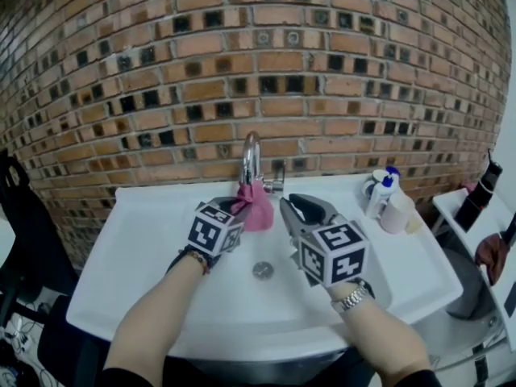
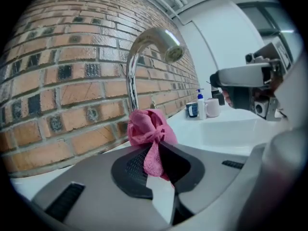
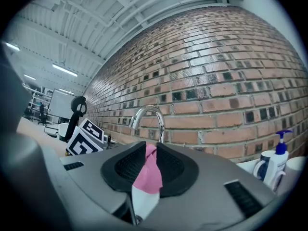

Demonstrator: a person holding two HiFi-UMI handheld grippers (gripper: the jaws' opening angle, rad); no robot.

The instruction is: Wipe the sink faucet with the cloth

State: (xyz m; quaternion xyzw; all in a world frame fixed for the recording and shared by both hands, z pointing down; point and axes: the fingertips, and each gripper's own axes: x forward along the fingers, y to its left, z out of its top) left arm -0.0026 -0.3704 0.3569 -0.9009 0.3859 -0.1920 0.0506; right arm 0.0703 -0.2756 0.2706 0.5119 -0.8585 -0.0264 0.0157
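A chrome faucet [image 1: 251, 156] with a curved spout rises at the back of the white sink [image 1: 145, 240]. My left gripper [image 1: 239, 203] is shut on a bunched pink cloth [image 1: 258, 208], which hangs right by the faucet's lower stem. In the left gripper view the cloth [image 2: 144, 129] bulges out of the left gripper [image 2: 156, 153], with the faucet [image 2: 144, 52] close behind. My right gripper [image 1: 300, 206] hovers just right of the cloth, level, holding nothing. Its jaws are nearly together. In the right gripper view the cloth [image 3: 147, 172] shows through the right gripper's [image 3: 150, 153] thin slit, below the faucet [image 3: 147, 114].
A brick wall [image 1: 322, 71] stands directly behind the sink. A blue-capped pump bottle [image 1: 385, 192], a blue cup [image 1: 373, 185] and a pale mug [image 1: 397, 213] sit on the sink's back right corner. The drain [image 1: 263, 270] lies in the basin below the grippers.
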